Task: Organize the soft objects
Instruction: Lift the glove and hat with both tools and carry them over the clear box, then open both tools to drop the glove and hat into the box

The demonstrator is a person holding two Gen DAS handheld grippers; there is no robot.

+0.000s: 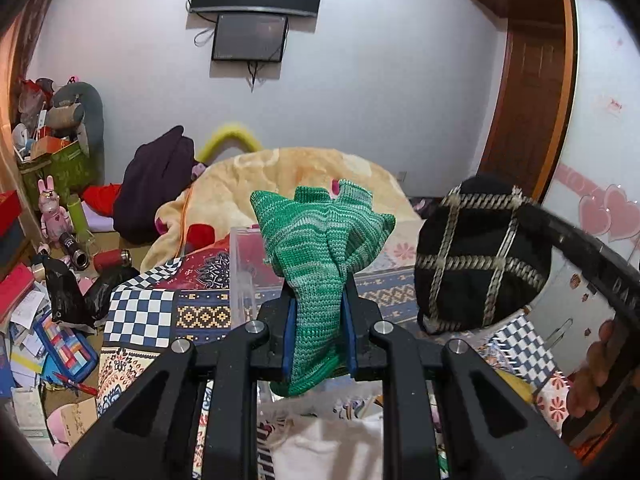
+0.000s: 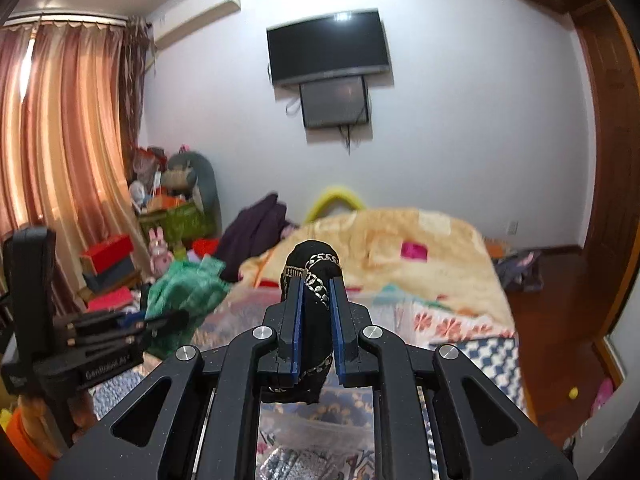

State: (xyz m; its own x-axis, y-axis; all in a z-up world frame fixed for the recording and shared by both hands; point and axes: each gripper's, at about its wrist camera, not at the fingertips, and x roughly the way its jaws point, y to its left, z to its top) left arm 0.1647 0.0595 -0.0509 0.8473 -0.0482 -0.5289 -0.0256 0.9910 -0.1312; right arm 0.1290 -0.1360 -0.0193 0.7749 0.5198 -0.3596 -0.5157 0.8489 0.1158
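Observation:
My left gripper [image 1: 319, 300] is shut on a green knitted cloth [image 1: 320, 240], held up above the bed; the cloth and gripper also show in the right wrist view [image 2: 184, 288] at the left. My right gripper [image 2: 316, 300] is shut on a black fabric piece with pale braided stripes [image 2: 310, 268]. That black piece [image 1: 480, 260] hangs at the right in the left wrist view. A clear plastic storage box [image 1: 244, 264] sits on the bed below and ahead of both grippers.
The bed carries a patterned quilt [image 1: 200, 312] and a yellow fleece blanket [image 1: 280, 176]. A dark purple garment [image 1: 156, 184] lies at its far left. Cluttered boxes, toys and papers [image 1: 48, 240] fill the floor at left. A TV [image 2: 328, 48] hangs on the far wall.

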